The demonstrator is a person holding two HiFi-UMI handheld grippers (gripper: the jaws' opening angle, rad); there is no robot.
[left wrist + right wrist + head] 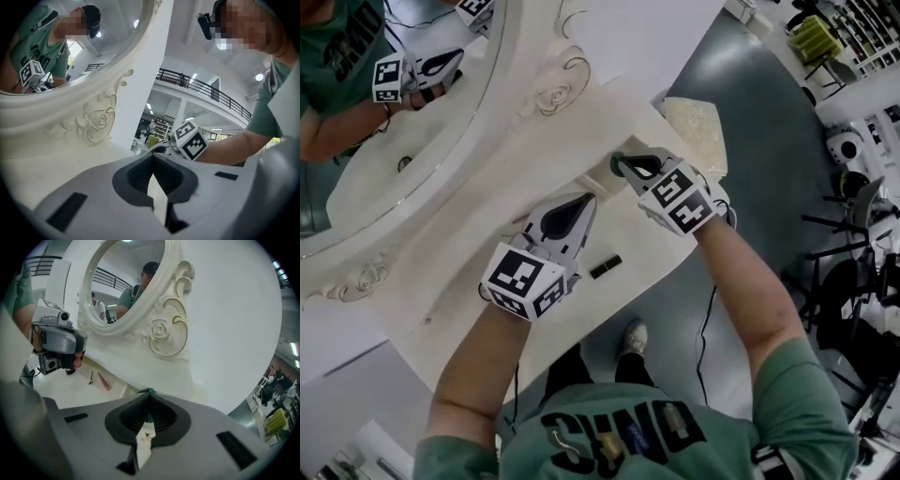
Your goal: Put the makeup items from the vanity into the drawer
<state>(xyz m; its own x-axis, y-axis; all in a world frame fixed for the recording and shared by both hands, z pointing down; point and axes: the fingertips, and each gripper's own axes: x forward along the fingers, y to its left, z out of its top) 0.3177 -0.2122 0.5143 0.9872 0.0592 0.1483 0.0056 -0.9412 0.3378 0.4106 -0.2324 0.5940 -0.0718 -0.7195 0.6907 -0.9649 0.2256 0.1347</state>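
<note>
Cream vanity table (441, 309) under a carved oval mirror (394, 122): my left hand-held gripper (579, 204) sits over the top with its jaws closed and empty. A black makeup tube (605, 267) lies just beside it near the front edge. My right hand-held gripper (622, 163), close alongside, is closed on a small green item (149, 391) pinched at its tips.

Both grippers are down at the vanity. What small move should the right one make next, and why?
Probably open the right gripper. Its jaws are together, and a small green item sits right at their tips near the end of the vanity, so they likely must part before closing round it. The left gripper is shut too, with nothing in it.
</note>
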